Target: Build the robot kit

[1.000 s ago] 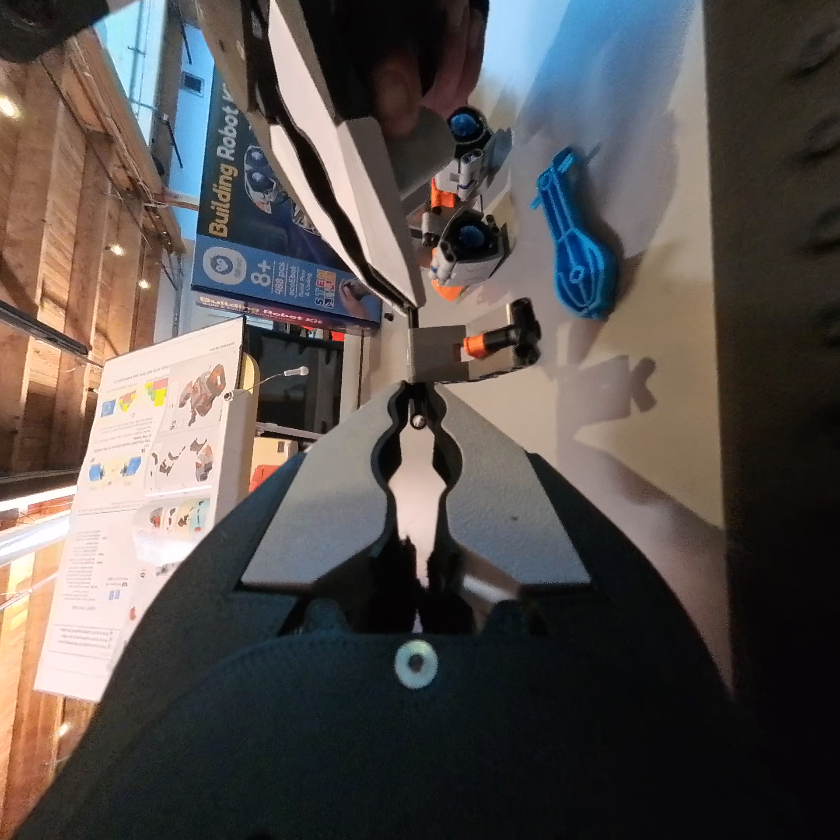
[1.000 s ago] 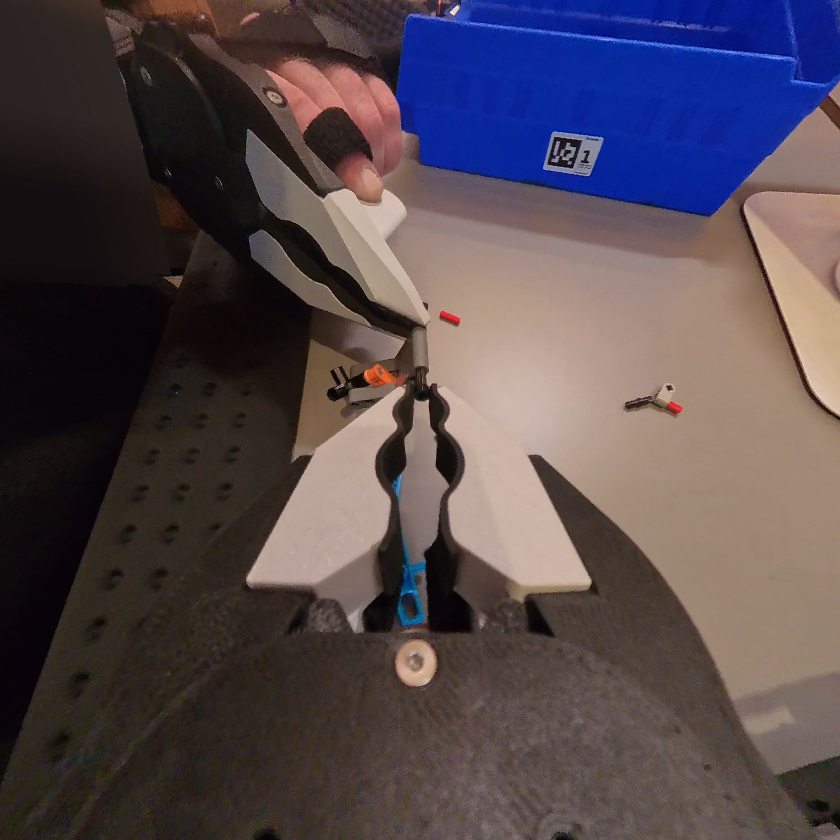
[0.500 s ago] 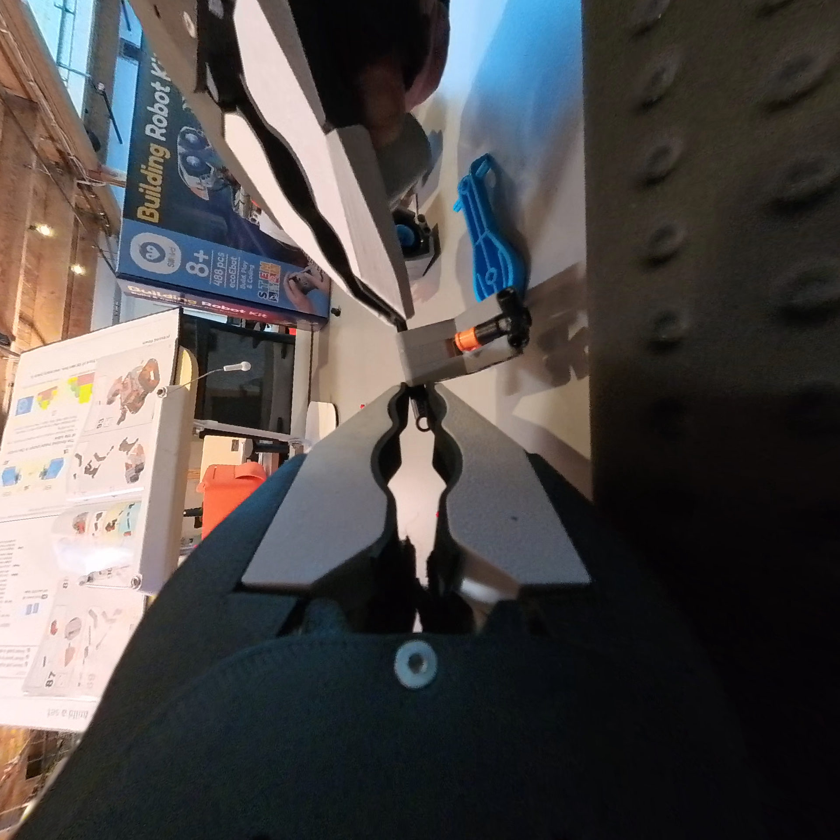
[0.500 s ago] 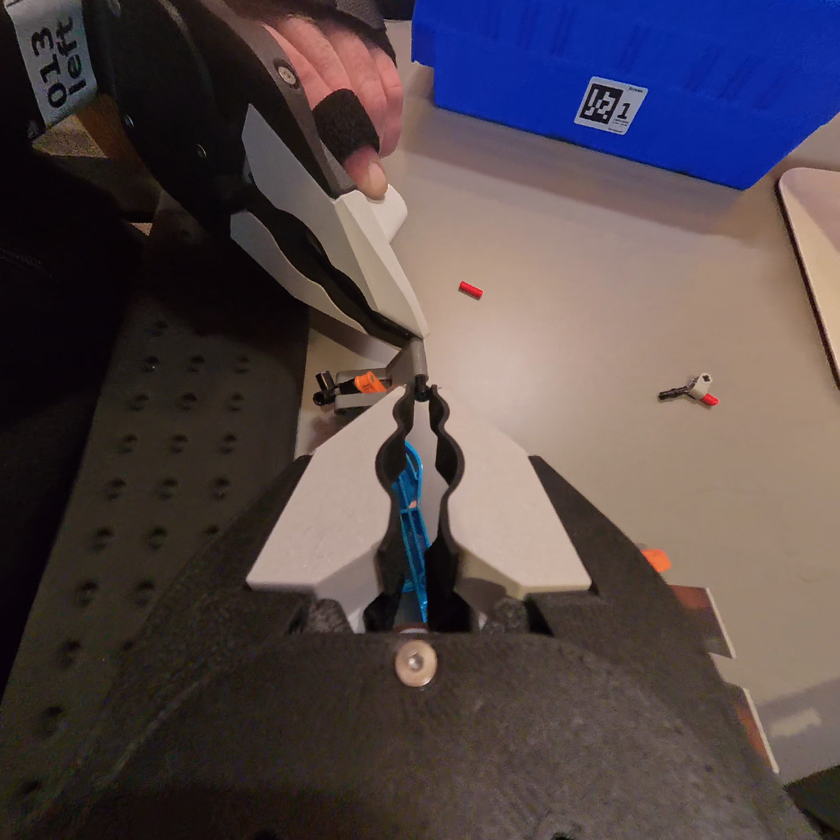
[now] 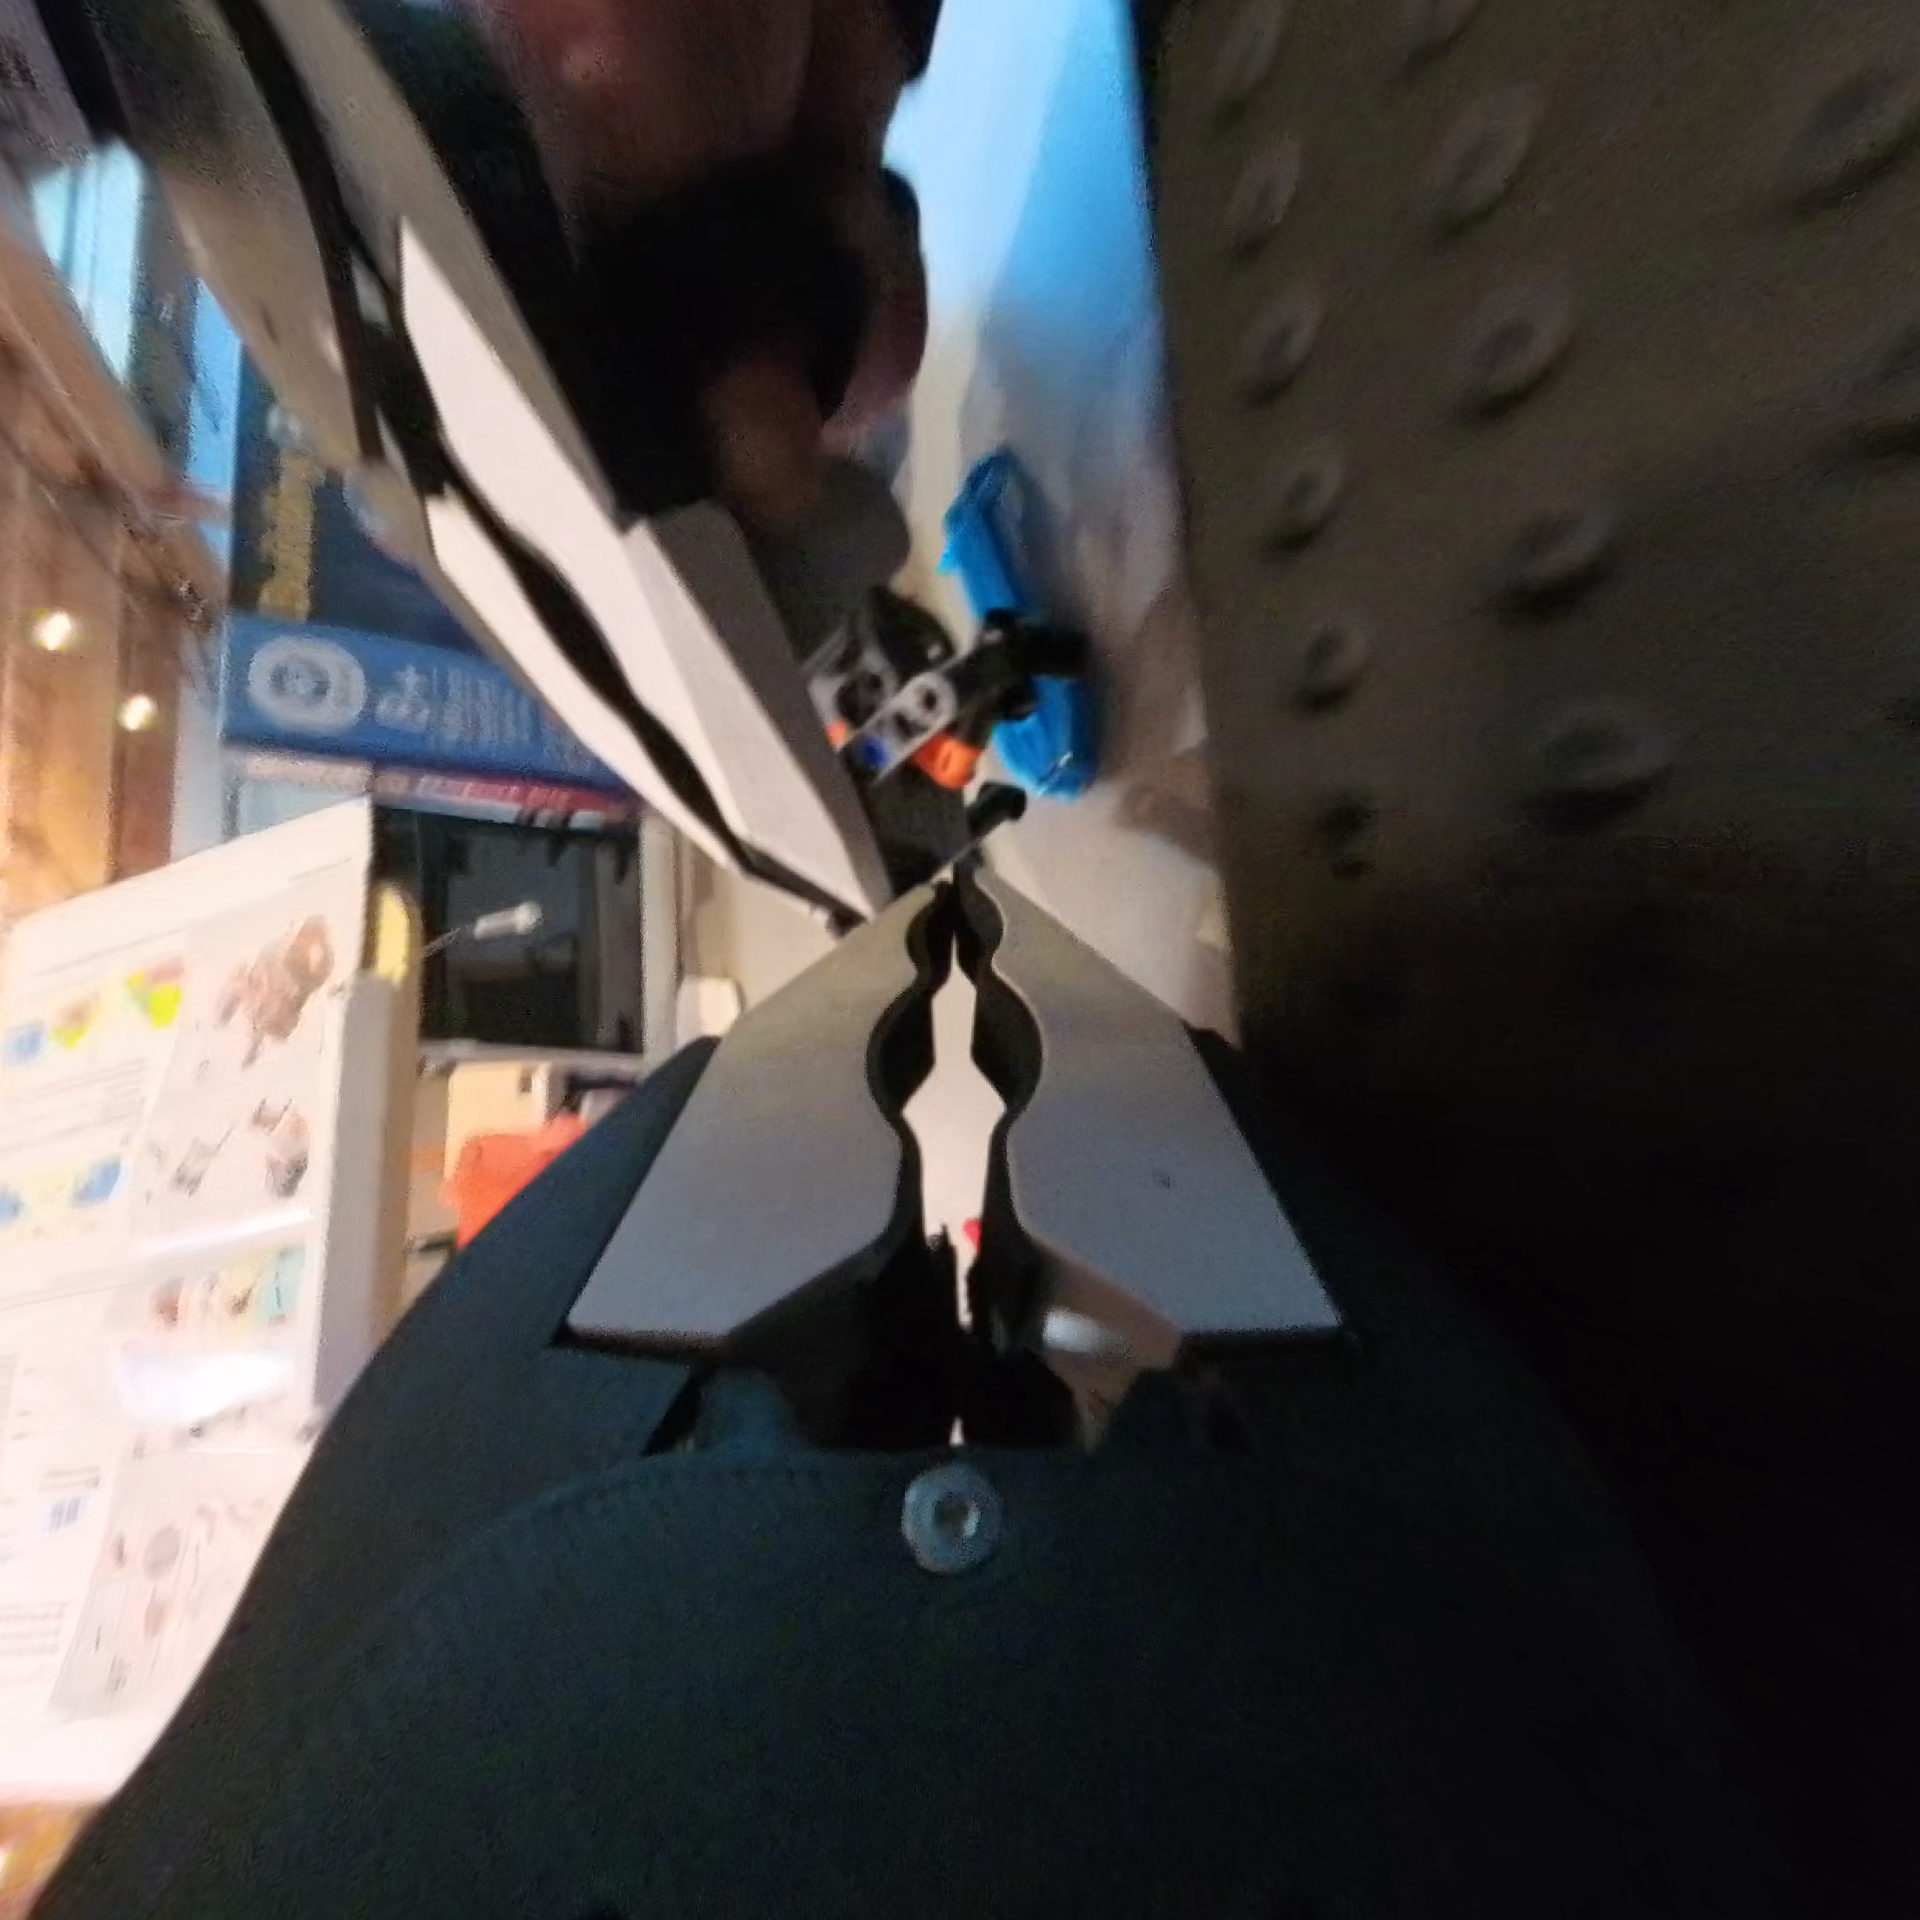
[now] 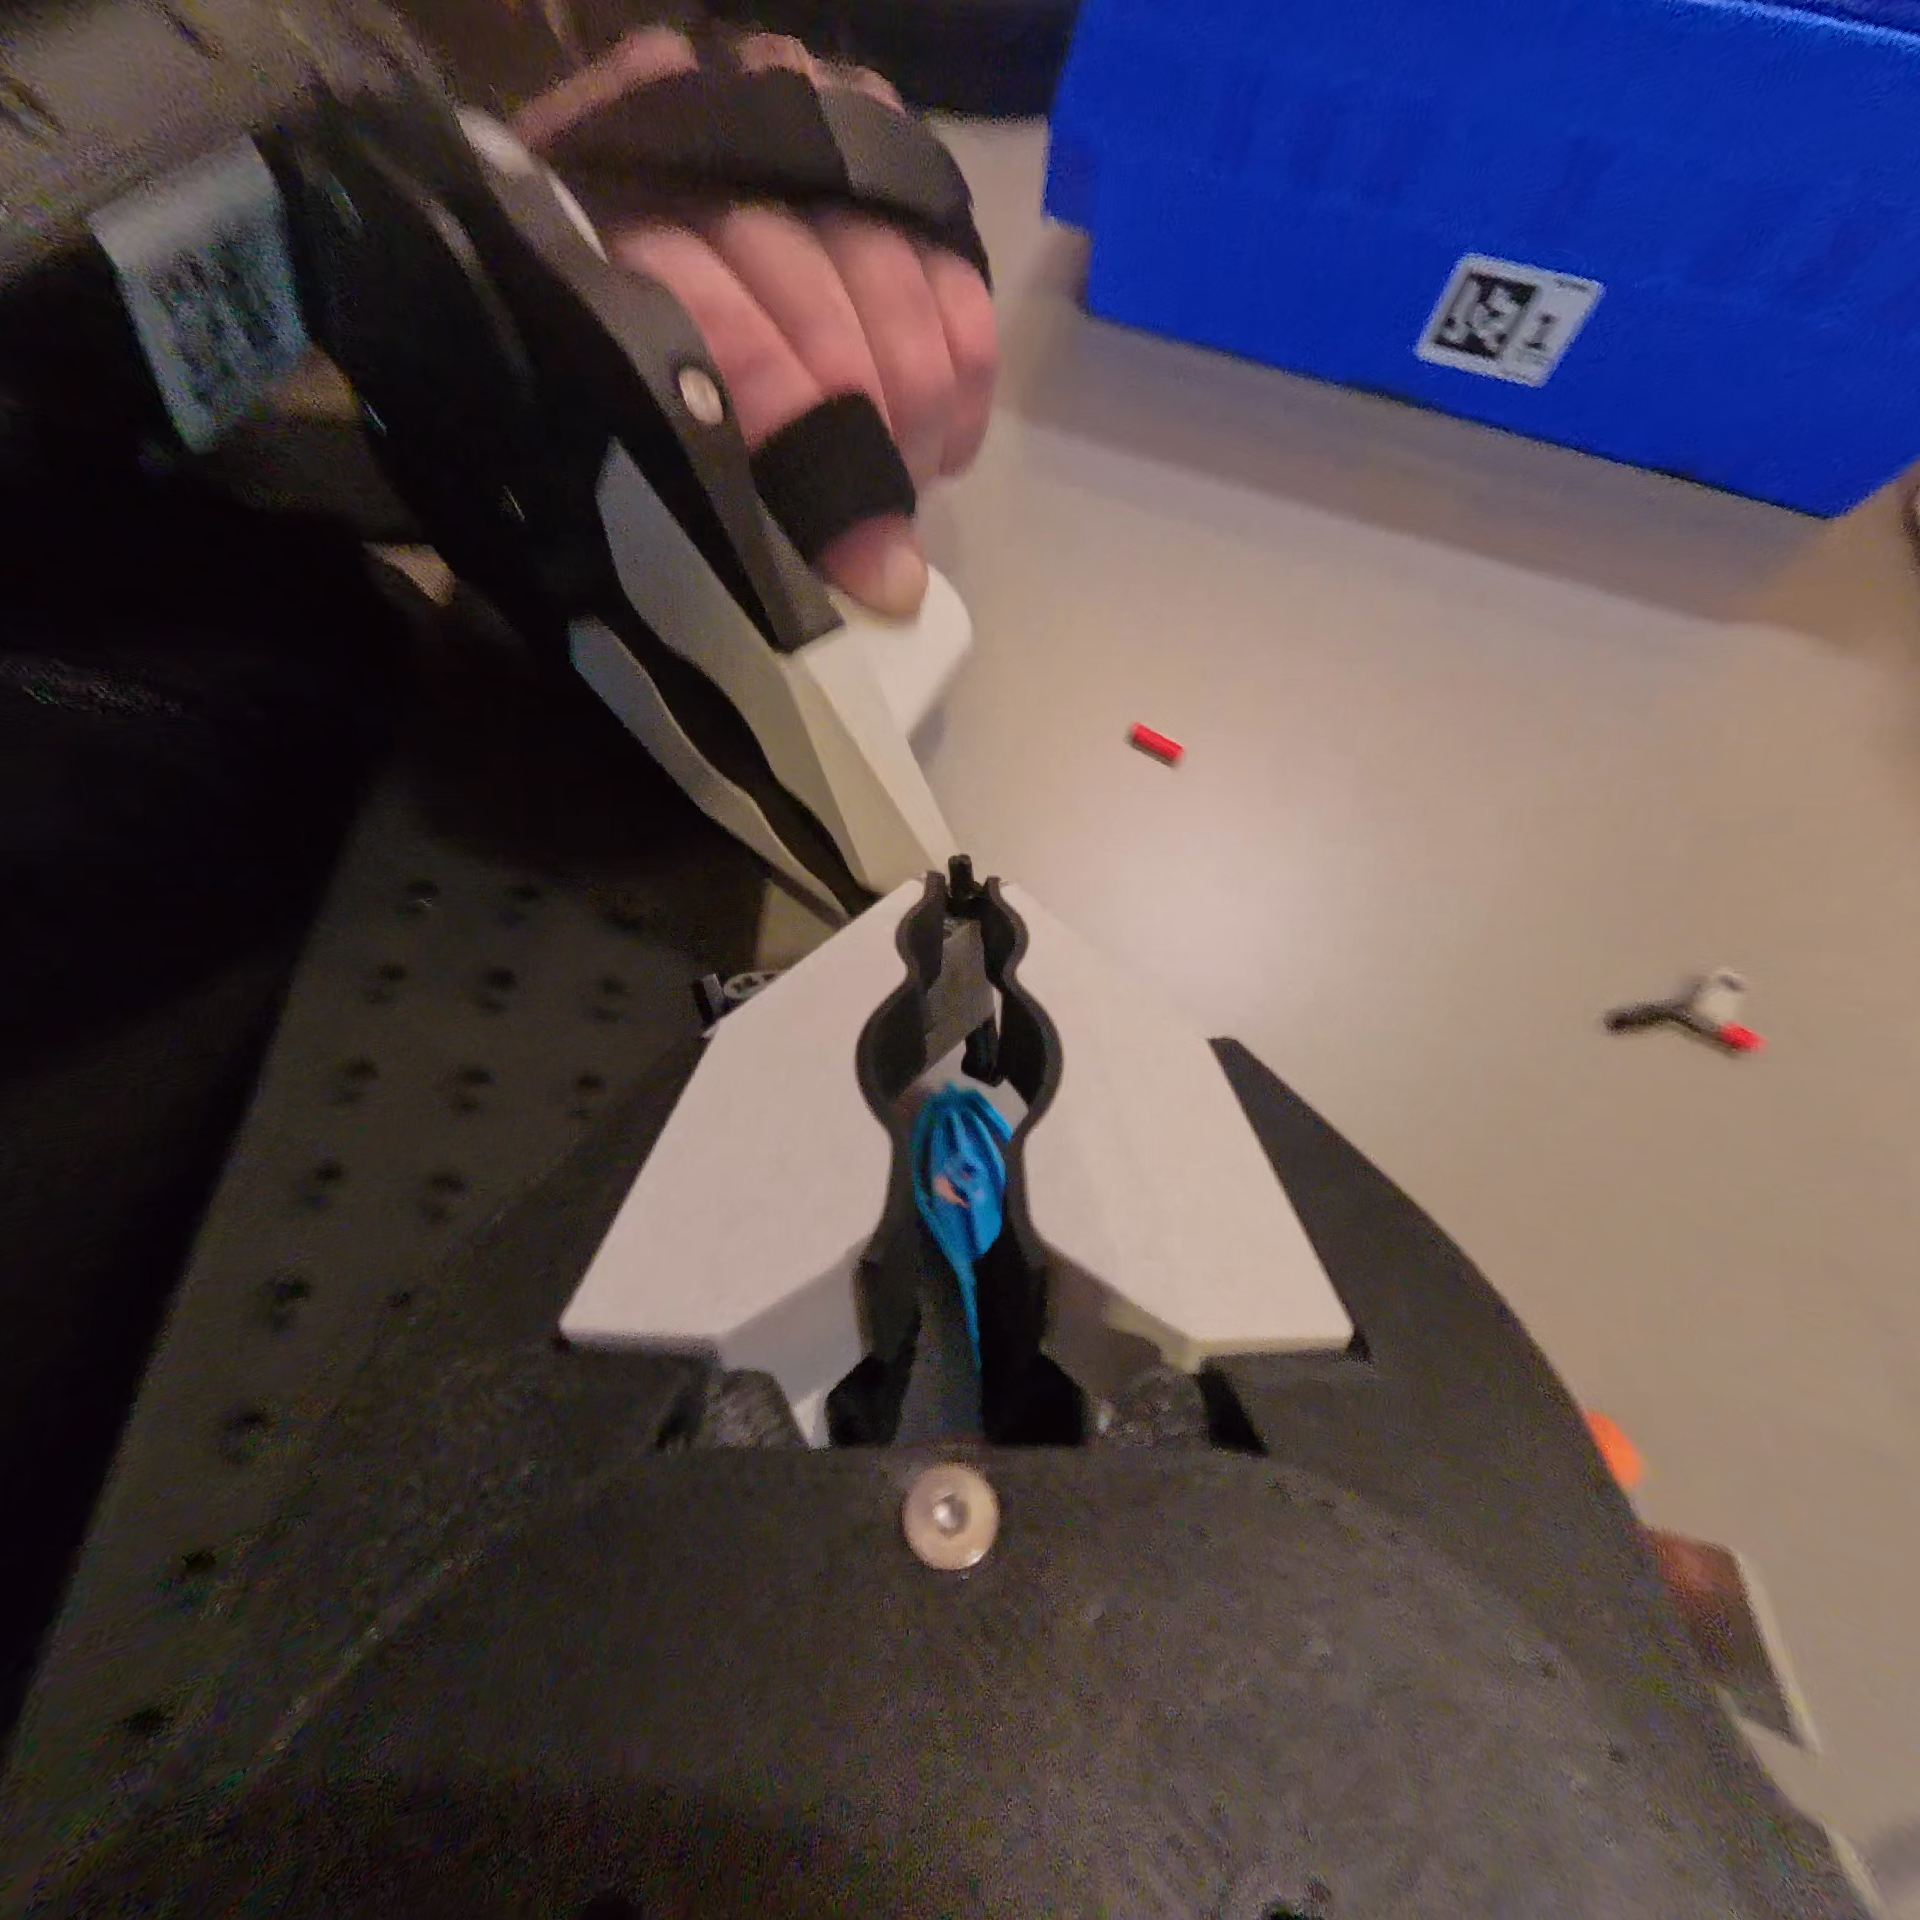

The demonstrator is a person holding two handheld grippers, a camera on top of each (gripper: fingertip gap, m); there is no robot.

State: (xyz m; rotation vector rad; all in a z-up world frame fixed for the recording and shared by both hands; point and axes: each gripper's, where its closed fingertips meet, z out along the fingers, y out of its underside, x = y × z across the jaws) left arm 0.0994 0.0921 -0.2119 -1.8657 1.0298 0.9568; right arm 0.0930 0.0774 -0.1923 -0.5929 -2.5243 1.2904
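Although both views are blurred, a perforated board (image 6: 364,1039) is seen far left of the bin (image 6: 1455,208). Over it a hand (image 6: 831,343) holds the left gripper (image 6: 862,902). Its jaws are pressed together at the tips, and whether anything is pinched cannot be told. Just right of those tips, left of the bin and nearer, a black pin (image 6: 961,868) is pinched by the right gripper (image 6: 961,885), gripped only by its end. A blue tool (image 6: 956,1174) is glimpsed beneath. A red peg (image 6: 1155,744) is seen on the table (image 6: 1455,831) before the bin. With the tips so crowded, the pin could likely be knocked askew or dropped.
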